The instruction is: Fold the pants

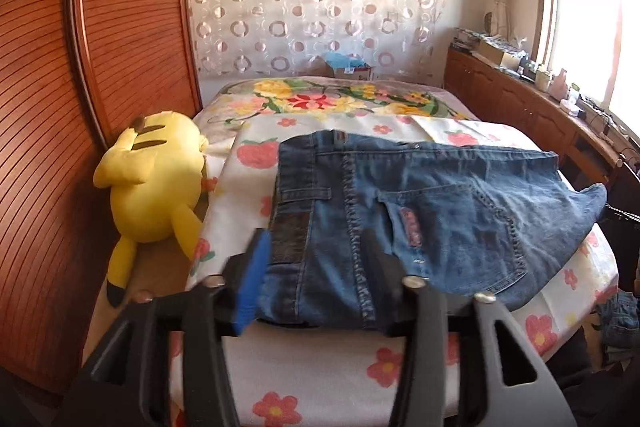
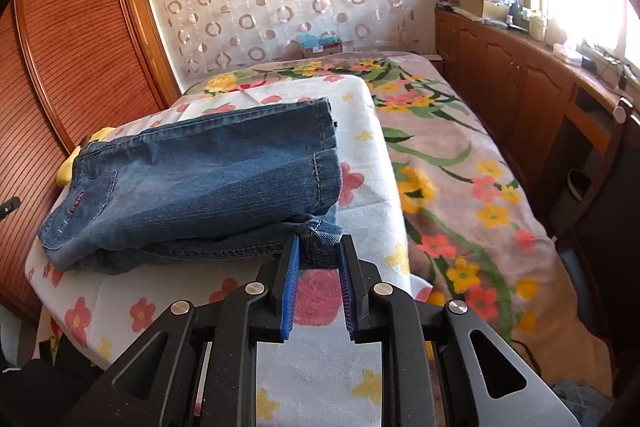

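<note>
I am seeing a yellow plush toy (image 1: 154, 183) lying just left of the jeans (image 1: 420, 211), which are lying folded on the flowered sheet (image 1: 320, 379) of the bed. My left gripper (image 1: 320, 267) is spreading wide over their near edge. My right gripper (image 2: 318, 251) is standing parted around a hem corner, not clamping it.

Bright window (image 1: 580, 27) glare right; fisheye-bent edges; slight blur.
</note>
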`<state>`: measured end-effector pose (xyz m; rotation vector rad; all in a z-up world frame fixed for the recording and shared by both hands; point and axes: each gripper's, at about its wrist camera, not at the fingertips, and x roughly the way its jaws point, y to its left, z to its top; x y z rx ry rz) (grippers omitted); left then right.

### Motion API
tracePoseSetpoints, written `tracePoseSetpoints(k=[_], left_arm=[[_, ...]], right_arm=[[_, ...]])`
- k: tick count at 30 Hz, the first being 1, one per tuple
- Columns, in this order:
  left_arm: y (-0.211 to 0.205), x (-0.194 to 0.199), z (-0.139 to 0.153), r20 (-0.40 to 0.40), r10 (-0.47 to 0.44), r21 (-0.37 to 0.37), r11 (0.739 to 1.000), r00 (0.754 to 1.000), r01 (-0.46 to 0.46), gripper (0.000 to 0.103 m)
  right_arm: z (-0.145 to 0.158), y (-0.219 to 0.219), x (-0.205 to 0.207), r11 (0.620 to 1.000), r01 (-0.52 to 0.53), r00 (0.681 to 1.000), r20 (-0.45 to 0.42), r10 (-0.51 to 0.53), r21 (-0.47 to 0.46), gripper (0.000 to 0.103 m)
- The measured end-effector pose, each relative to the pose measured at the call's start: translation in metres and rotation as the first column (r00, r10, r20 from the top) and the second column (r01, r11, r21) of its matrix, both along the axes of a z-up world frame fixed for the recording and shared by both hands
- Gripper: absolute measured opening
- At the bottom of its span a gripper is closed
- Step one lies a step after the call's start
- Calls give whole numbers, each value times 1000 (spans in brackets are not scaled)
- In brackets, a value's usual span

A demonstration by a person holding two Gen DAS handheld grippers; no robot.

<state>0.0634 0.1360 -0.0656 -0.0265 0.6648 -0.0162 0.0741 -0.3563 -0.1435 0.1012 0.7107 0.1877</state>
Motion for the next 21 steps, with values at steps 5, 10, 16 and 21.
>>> tracePoseSetpoints(k=[5, 10, 16, 21], left_arm=[[-21, 5, 3, 7, -59, 0, 998, 998, 59, 69], [-48, 19, 0, -2, -124, -16, 992, 992, 124, 78], [-88, 35, -9, -12, -188, -8, 982, 982, 188, 78], [-121, 40, -17, -35, -243, 6, 970, 969, 244, 78]], right_arm=[[4, 0, -11, 1000, 28, 999, 37, -28, 3, 30], [6, 7, -15, 1000, 16, 999, 48, -16, 2, 43], [3, 8, -11, 1000, 8, 999, 47, -9, 24, 44], [2, 10, -7, 1000, 7, 999, 43, -8, 27, 44]])
